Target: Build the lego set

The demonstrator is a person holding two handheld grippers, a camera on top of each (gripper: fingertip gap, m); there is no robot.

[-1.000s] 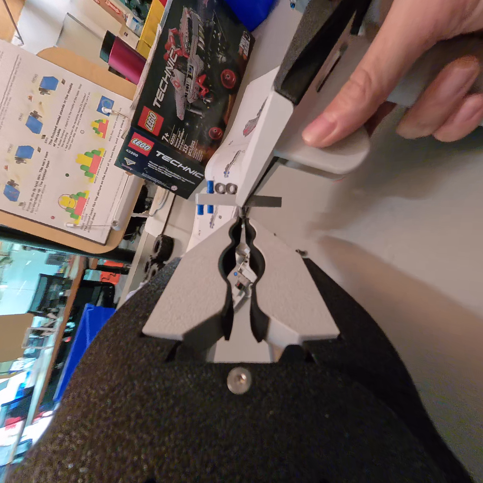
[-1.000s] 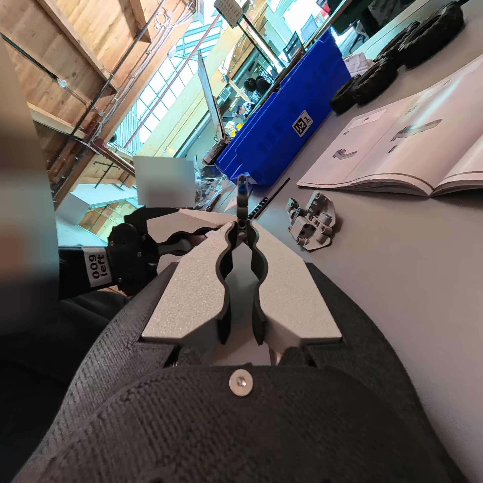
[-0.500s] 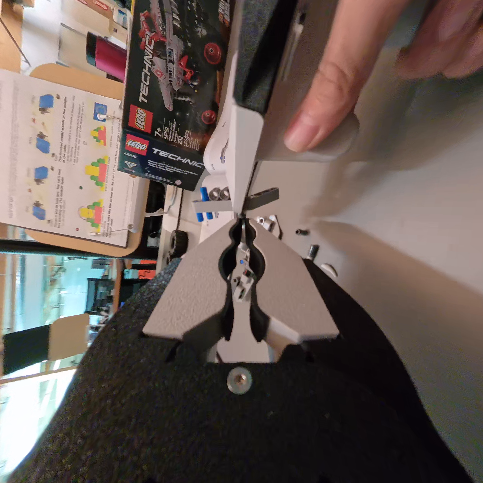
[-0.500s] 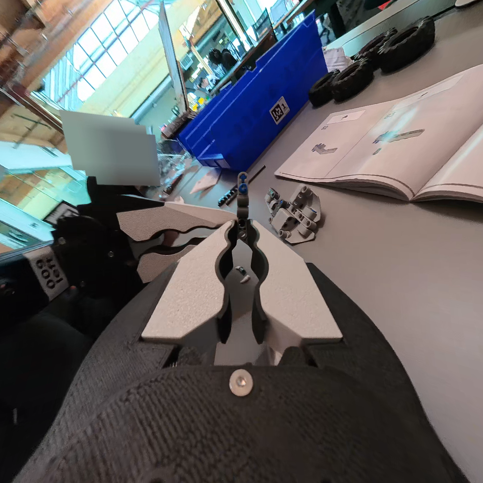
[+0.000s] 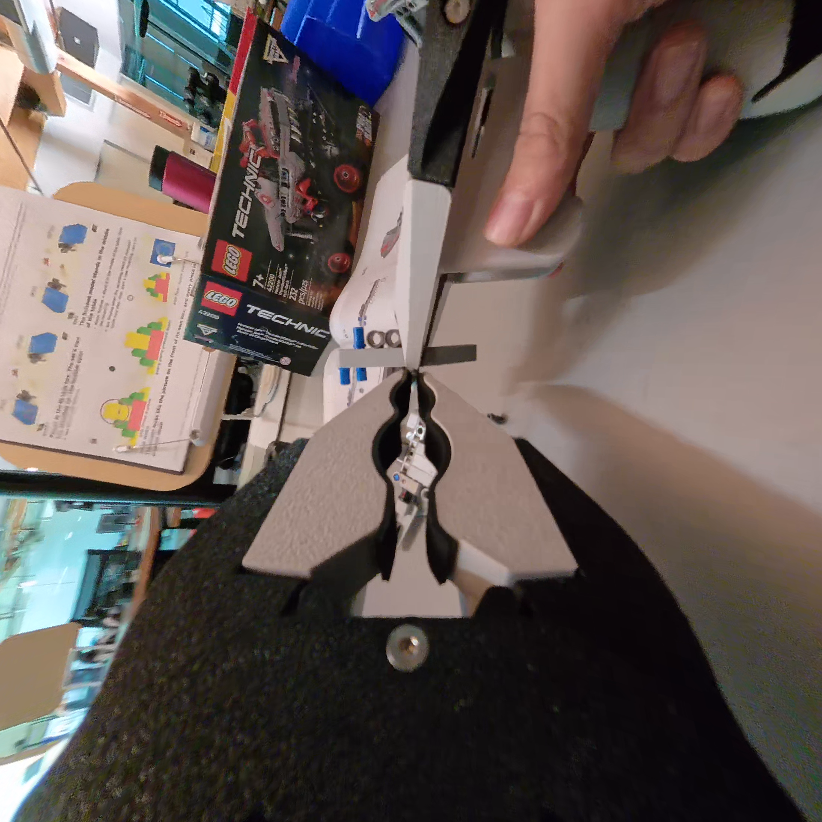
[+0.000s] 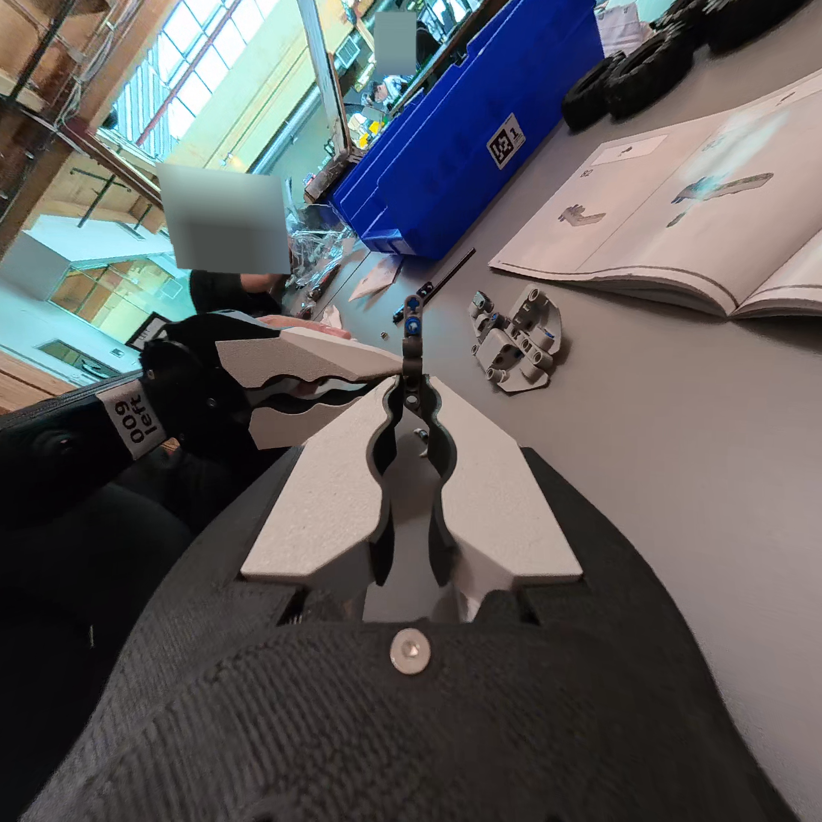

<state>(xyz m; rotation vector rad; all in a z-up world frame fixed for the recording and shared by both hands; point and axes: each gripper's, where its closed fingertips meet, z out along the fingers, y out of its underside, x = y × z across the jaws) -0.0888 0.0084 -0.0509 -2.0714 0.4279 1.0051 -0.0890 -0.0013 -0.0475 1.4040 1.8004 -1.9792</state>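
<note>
Dark grey beam (image 6: pixel 411 356) upright with blue pins, light grey assembly (image 6: pixel 516 340) flat on table

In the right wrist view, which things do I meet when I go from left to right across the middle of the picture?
Other grey two-finger gripper → dark grey lego beam with blue pins, held in the right gripper → light grey lego assembly lying on the table → open white instruction booklet.

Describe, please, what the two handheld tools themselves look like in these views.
Both tools match: two pale grey, grainy wedge-shaped fingers with wavy black inner pads, on a rough black body with a silver screw. The right tool and left tool share this build; the left one bears a white printed label and a dark sleeve shows behind it.
</note>
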